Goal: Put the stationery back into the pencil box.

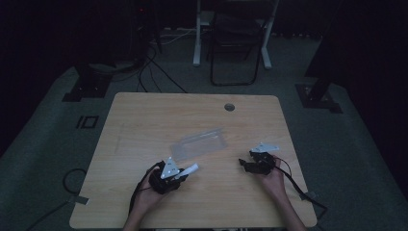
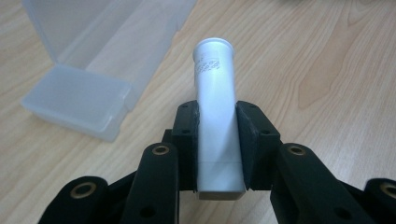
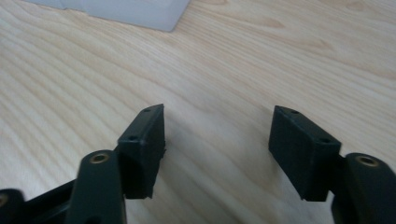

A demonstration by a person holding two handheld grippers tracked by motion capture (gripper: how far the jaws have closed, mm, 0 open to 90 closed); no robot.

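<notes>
Near the front edge of the desk (image 1: 144, 115), holding a white tube (image 2: 215, 112) in the left gripper (image 1: 182, 174), the fingers (image 2: 187, 140) pinching its lower half from both sides, its rimmed end sticking out ahead toward the clear plastic case (image 1: 201, 143) lying open just beyond. Off to the right, well apart from tube and case, hovering with the right gripper (image 3: 215, 149), its fingers spread over bare wood with nothing between them.

Judging by the layout, carrying the tube to the open case and laying it inside:

- Keeping the squeeze firm and even, since the tube looks smooth, round and likely to slip or roll
- Lining the tube's long side up with the long side of the case tray before lowering, not coming in crosswise
- Bringing it down low into the tray and only then loosening the hold, to avoid a bounce or a roll out over the shallow rim
- Steadying the light case with the free right gripper if it starts sliding
- Staying clear of the raised lid while approaching
</notes>
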